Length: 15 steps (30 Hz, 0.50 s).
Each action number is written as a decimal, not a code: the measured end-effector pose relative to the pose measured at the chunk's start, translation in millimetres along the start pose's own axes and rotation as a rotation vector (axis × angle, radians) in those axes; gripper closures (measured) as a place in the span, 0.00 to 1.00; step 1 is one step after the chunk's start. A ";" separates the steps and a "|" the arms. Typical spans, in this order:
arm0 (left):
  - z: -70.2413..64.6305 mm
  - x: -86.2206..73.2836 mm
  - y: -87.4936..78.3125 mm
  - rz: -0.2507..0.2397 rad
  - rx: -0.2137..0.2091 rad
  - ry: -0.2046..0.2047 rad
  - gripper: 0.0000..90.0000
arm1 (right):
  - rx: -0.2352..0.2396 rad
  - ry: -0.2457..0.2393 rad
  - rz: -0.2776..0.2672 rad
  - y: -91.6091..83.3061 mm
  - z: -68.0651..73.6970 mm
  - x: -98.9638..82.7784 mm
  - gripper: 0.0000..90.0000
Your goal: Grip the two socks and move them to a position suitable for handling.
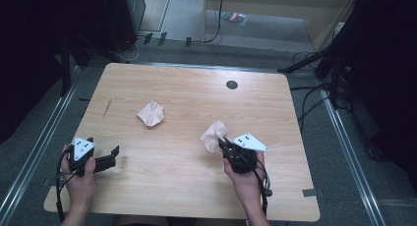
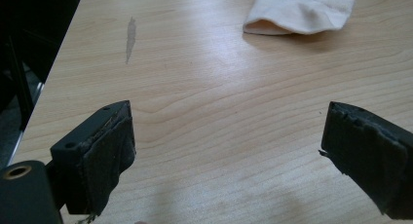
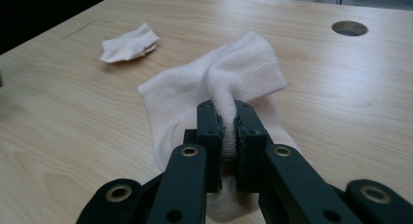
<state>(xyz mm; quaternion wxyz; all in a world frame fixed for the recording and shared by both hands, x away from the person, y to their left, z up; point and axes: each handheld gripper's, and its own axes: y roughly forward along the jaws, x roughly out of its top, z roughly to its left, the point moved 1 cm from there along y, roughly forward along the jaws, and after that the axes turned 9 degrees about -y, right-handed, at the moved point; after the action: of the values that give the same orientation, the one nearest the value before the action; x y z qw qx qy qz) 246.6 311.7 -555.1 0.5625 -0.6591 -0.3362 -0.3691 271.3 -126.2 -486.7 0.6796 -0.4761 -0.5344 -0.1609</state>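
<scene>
1. High view: the right gripper [image 1: 222, 141] pinches a pale sock [image 1: 214, 135] at the table's [image 1: 187, 186] right side; the left gripper [image 1: 114, 156] rests apart.
2. Left gripper view: jaws spread wide over bare wood, a second sock [image 2: 297, 12] far ahead.
3. Right gripper view: jaws pressed together on a fold of the sock [image 3: 219, 87].

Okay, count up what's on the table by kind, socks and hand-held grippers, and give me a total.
Socks: 2, a crumpled sock lying loose on the table and a pinched sock in the right hand-held gripper.
Hand-held grippers: 2, the right one shut on its sock and the left hand-held gripper open over bare wood.
Total: 4
</scene>
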 end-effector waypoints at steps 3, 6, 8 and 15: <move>0.5 0.0 0.0 -0.005 -0.004 -0.008 0.06 | 0.037 -0.023 -0.010 -4.3 14.1 5.2 0.94; 0.7 0.1 0.1 -0.003 -0.008 -0.010 0.06 | 0.055 -0.029 -0.008 -4.1 21.5 7.2 0.94; 0.8 0.3 -0.6 -0.007 -0.010 -0.006 0.06 | 0.070 -0.038 -0.006 -3.2 28.6 7.9 0.94; -1.3 1.3 -12.8 -0.042 -0.048 -0.061 0.06 | 0.133 -0.073 0.004 0.2 58.8 6.1 0.94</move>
<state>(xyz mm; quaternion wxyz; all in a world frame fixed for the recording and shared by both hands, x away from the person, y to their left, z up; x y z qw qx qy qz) 236.1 312.3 -547.5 0.5282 -0.6760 -0.3580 -0.3687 240.1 -76.2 -482.9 0.6901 -0.4366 -0.5673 -0.1063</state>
